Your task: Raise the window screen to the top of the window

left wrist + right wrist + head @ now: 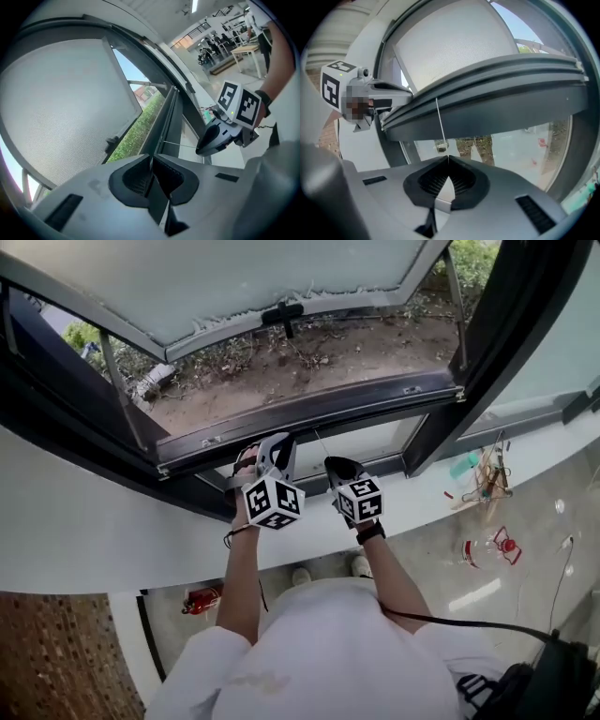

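Observation:
The window screen's dark bottom bar (309,413) (487,108) (165,123) lies low across the window opening. A thin pull cord (322,442) (439,126) (180,145) hangs from its middle. My right gripper (334,463) (448,157) is shut on the lower end of that cord, just below the bar. My left gripper (278,441) (151,157) sits to its left, close under the bar and pointing along it. Its jaws are together and I see nothing between them. The right gripper (202,149) also shows in the left gripper view, with the cord running to its tip.
The frosted window sash (234,277) (61,103) is swung outward on metal stays (117,381), over bare ground and plants. A white curved sill (75,521) runs below the frame. A red extinguisher (199,599) and clutter (487,479) lie on the floor.

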Tool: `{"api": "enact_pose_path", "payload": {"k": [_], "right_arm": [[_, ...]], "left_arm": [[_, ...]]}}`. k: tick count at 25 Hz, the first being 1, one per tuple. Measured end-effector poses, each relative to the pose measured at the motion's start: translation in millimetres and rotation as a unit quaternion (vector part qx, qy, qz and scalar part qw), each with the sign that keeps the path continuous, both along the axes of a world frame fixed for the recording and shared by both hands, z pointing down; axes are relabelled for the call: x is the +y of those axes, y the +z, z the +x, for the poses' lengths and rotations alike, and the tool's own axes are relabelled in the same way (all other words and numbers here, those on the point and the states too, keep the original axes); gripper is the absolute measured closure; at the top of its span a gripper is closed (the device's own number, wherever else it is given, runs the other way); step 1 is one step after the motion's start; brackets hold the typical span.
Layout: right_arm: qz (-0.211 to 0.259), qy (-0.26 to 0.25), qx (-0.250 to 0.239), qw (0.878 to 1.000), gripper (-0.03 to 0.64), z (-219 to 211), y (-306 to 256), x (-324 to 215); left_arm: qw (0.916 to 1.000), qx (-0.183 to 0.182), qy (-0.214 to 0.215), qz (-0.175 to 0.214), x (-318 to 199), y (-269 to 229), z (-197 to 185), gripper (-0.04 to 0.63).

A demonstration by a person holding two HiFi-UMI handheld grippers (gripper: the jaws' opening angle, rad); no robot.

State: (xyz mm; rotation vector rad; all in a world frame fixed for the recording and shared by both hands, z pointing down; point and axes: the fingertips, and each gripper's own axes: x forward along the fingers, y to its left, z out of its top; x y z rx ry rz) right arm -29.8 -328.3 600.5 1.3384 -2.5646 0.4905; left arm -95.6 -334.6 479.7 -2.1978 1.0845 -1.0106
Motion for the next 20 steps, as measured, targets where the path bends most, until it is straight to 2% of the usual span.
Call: {"api": "enact_pose_path", "payload": {"k": [3,6,9,11,13,17,20], "right_arm": [[-0.044,0.012,0.015,0.999,0.615,13,36,14],[-0.113,0.031,0.031,0.993,0.615,32,86,35],[-0.169,0.049,-0.021,0.984,0.615,53,124,55],[-0.186,0.056,-0.038,0.980,0.615,64,137,65],[-0.199,0.062,-0.023,0.978,0.615,73,150,76],[-0.225,0.083,-0.004,0.971,0.615,96,174,96],[-0.228,0.085,0.024,0.970,0.615,107,188,107]], "left_arm": [[0.9997,-0.024,0.006,-0.008,-3,12,3,0.595],[0.9997,-0.025,0.000,-0.003,-7,14,3,0.595],[0.9998,-0.019,0.008,0.001,-9,13,4,0.594],[0.9998,-0.016,0.010,0.008,-10,13,3,0.577],[0.9996,-0.023,0.005,0.016,-9,13,1,0.574],[0.9972,-0.066,-0.013,0.032,-13,19,2,0.569],[0.9963,-0.058,-0.036,0.052,-14,20,3,0.571]]}}
